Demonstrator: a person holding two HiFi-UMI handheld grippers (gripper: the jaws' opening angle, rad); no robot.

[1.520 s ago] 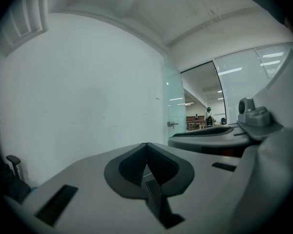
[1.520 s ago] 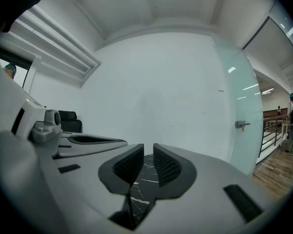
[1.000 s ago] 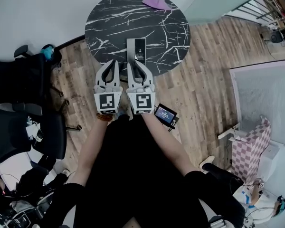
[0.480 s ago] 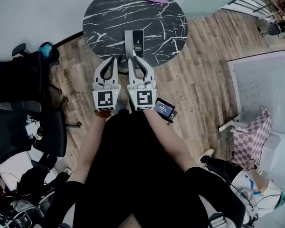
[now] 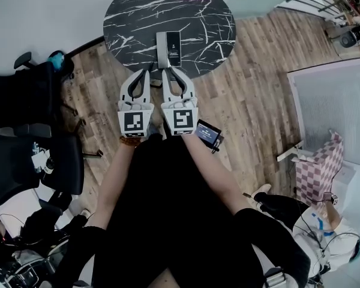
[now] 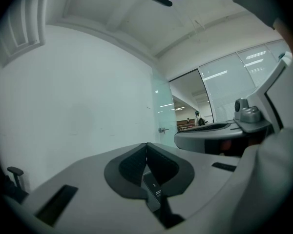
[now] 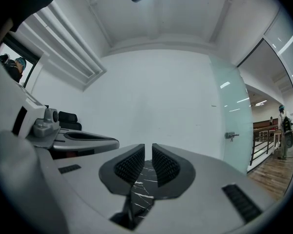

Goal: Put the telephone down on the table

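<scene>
Lying flat on the table (image 5: 132, 17), the telephone (image 5: 170, 48).

Glossy black marble table (image 5: 132, 29), wood-plank floor (image 5: 258, 101)

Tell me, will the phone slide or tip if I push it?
The phone lies flat, so it probably won't tip or roll. It looks like a thin rigid slab, likely stiff. The table looks polished, so the phone may slide easily, and it sits close to the near edge.
</scene>
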